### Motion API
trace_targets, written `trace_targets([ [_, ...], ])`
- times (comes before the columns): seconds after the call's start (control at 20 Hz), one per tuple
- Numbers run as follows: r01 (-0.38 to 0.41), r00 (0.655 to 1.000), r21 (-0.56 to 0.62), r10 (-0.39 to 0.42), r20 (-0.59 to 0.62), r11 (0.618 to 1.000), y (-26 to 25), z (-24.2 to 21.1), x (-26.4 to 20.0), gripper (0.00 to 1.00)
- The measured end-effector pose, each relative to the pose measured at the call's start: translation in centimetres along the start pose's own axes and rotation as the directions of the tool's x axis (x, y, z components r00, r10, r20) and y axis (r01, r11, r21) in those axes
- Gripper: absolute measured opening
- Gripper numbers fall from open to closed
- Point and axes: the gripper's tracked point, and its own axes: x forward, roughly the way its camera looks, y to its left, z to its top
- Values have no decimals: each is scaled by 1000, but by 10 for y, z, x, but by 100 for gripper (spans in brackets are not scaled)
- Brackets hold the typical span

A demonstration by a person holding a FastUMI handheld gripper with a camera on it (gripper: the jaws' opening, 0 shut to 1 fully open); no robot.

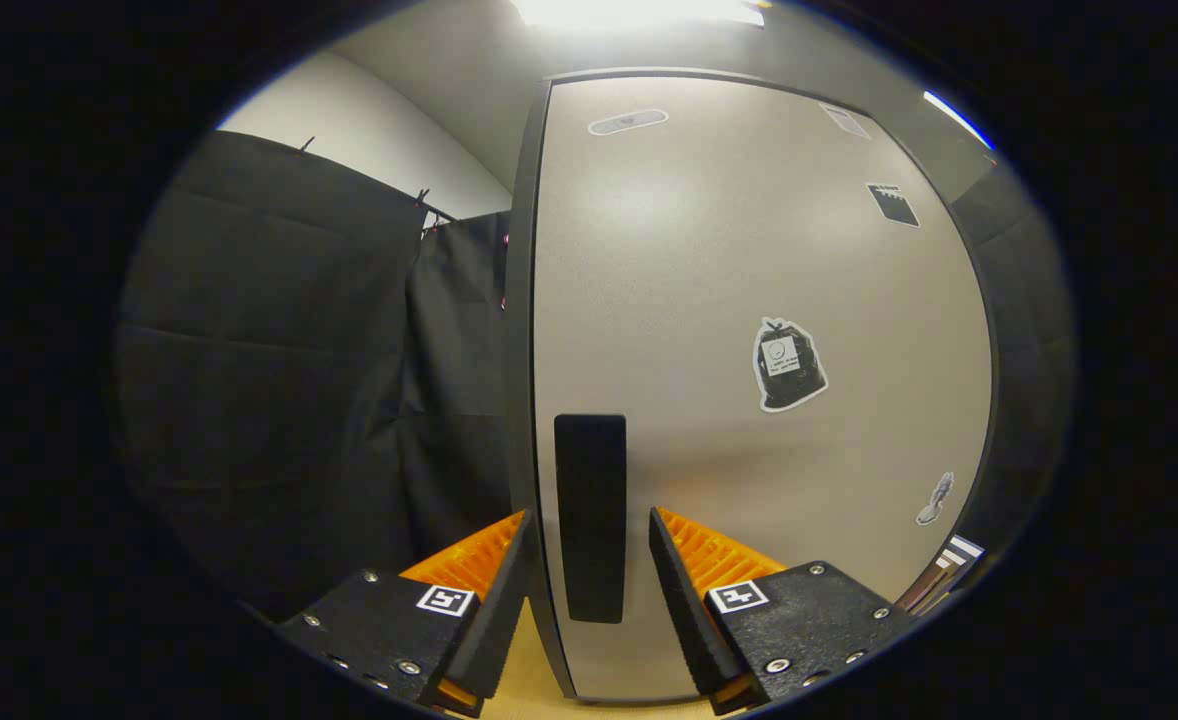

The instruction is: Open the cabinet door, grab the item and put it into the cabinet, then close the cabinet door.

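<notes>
The cabinet door is a tall grey panel with several small stickers, standing close in front of me. A black upright handle sits near its left edge. My gripper is open, and the handle's lower half stands between the two fingers. The left finger reaches past the door's dark left edge; the right finger lies against the door's face side. A small gap shows on each side of the handle. I cannot tell whether the door is ajar. The item to put away is hidden from me.
Black cloth hangs to the left of the cabinet. A light wooden surface runs under the door's bottom edge. Some striped flat things peek out at the door's lower right corner. A bright ceiling light is overhead.
</notes>
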Motion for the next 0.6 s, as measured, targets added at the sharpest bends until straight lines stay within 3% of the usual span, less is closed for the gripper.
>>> trace_targets([
  [0.1, -1, 1000, -13, 1, 7, 1000, 4, 4, 6, 62],
  [0.35, 80, 997, -31, -80, 8, 996, -5, 6, 11, 42],
  [0.6, 72, 997, -24, -73, -14, 997, -6, 5, 8, 26],
])
